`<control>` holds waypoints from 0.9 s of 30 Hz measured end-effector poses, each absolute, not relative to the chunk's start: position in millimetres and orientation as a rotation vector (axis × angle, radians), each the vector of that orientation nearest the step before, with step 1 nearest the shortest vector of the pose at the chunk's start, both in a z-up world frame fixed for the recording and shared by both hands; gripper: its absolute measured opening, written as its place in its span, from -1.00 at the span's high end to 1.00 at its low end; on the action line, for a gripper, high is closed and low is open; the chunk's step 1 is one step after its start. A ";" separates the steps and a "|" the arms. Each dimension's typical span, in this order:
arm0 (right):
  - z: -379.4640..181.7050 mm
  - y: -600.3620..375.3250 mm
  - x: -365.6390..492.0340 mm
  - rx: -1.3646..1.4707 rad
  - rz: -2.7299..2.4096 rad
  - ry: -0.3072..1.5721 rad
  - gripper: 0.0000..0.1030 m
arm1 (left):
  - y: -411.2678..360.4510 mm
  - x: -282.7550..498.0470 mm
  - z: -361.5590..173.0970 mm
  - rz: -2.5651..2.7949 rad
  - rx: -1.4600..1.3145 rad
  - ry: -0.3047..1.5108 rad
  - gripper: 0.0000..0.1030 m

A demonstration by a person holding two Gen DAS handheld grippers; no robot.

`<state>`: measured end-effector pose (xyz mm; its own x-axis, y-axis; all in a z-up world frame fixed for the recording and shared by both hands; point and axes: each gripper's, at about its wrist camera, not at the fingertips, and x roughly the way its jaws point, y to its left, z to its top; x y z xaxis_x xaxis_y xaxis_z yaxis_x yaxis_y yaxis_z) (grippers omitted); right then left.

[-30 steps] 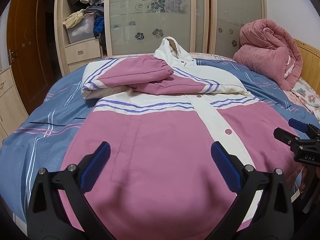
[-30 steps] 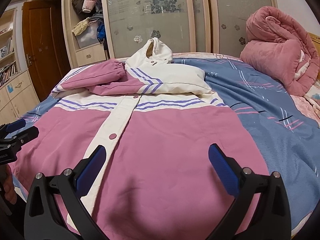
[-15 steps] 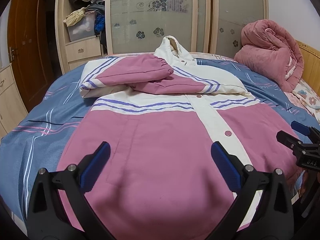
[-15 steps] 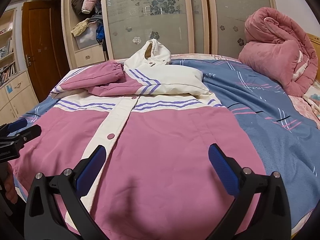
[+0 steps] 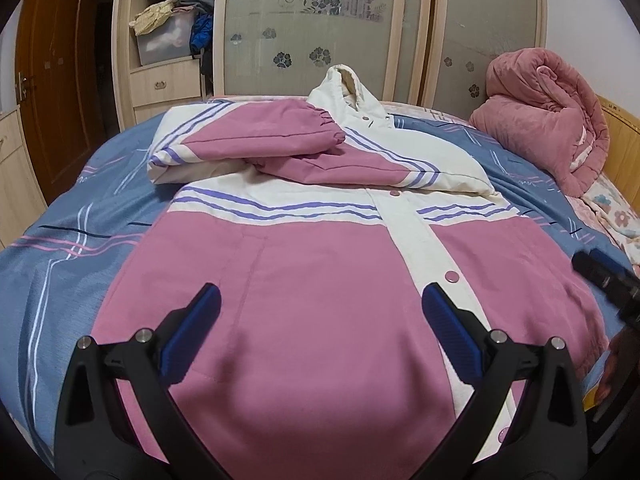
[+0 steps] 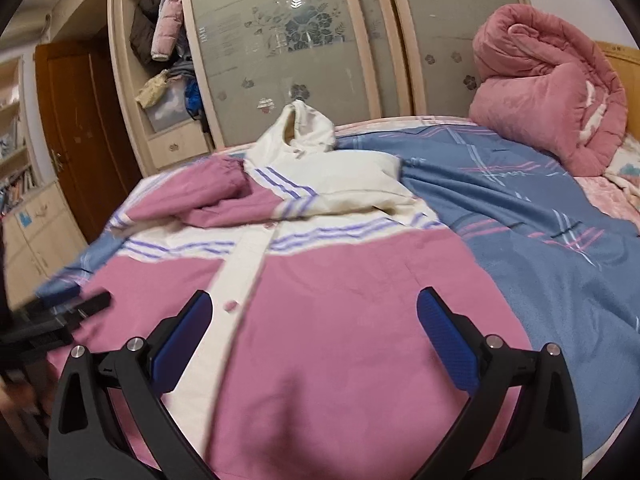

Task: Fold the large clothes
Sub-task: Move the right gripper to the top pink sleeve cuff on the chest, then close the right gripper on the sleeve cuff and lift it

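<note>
Pink-and-cream jacket (image 5: 320, 264) flat on the blue bedspread (image 5: 68, 248), sleeves folded over chest | hem cut off behind both tools | left gripper (image 5: 320, 320) fingers wide apart, empty | right gripper (image 6: 316, 320) likewise; its view motion-blurred at left.

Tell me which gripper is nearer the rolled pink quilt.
Right. The right gripper hovers over the jacket's half toward the pink quilt; the left gripper is over the far half.
</note>
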<state>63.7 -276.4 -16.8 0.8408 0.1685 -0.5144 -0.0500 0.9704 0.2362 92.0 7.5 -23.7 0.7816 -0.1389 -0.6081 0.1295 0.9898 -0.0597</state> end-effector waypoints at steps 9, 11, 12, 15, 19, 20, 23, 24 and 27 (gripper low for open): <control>55.0 -231.8 173.4 0.382 0.307 0.591 -0.97 | 24.0 109.8 -25.1 -0.091 -0.085 0.661 -0.96; 50.8 -221.4 211.7 0.458 0.352 0.633 -0.97 | 31.0 116.2 -26.7 -0.072 -0.114 0.667 -0.96; 41.2 -212.8 243.1 0.515 0.382 0.693 -0.97 | 33.0 118.2 -27.3 -0.066 -0.121 0.667 -0.96; 15.5 -192.1 300.9 0.614 0.434 0.795 -0.97 | 41.0 127.6 -30.1 -0.029 -0.128 0.671 -0.96; -15.8 -169.5 359.2 0.711 0.428 0.875 -0.97 | 55.4 138.1 -28.9 -0.004 -0.143 0.680 -0.96; -19.5 -166.8 367.9 0.725 0.422 0.884 -0.97 | 61.6 138.8 -27.2 0.002 -0.158 0.673 -0.96; -37.0 -160.1 392.5 0.756 0.390 0.911 -0.97 | 77.0 139.0 -21.5 0.006 -0.196 0.663 -0.96; -43.0 -157.5 400.7 0.758 0.383 0.923 -0.95 | 80.7 138.4 -19.1 0.004 -0.207 0.657 -0.96; -58.3 -151.3 418.2 0.749 0.350 0.955 -0.85 | 86.5 137.7 -13.6 0.010 -0.212 0.640 -0.96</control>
